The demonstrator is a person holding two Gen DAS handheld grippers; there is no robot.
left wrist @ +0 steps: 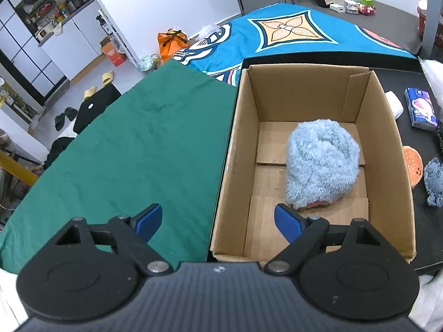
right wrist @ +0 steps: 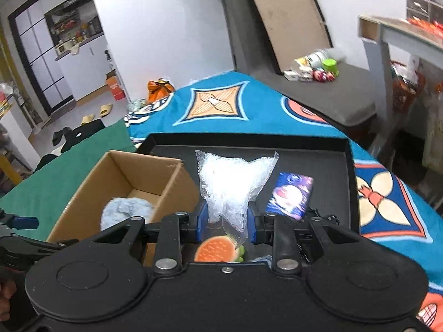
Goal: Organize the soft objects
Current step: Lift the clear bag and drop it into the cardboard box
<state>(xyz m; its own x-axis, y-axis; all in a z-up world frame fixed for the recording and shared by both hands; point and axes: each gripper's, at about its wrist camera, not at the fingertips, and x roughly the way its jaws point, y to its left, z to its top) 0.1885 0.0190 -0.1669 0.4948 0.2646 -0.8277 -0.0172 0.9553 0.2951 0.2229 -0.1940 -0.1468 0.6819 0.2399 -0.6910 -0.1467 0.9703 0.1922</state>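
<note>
1. Soft objects spread across cardboard box (left wrist: 313, 149) and black tray (right wrist: 329, 166); green cloth (left wrist: 133, 149) lying left of the box, teal patterned blanket (left wrist: 290, 30) beyond.
2. Left gripper (left wrist: 218, 221) hovering over the box's near-left edge, blue pads wide apart, holding nothing.
3. Fluffy blue plush (left wrist: 322, 163) resting inside the box, toward its right wall.
4. Orange burger plush (left wrist: 412, 166) and small blue octopus plush (left wrist: 434, 179) lying on the tray just right of the box, side by side.
5. Right gripper (right wrist: 225, 222) clamped on a bubble-wrap bag (right wrist: 235, 179), raised above the tray.
6. Tissue pack (right wrist: 290, 196) lying right of the bag.
</note>
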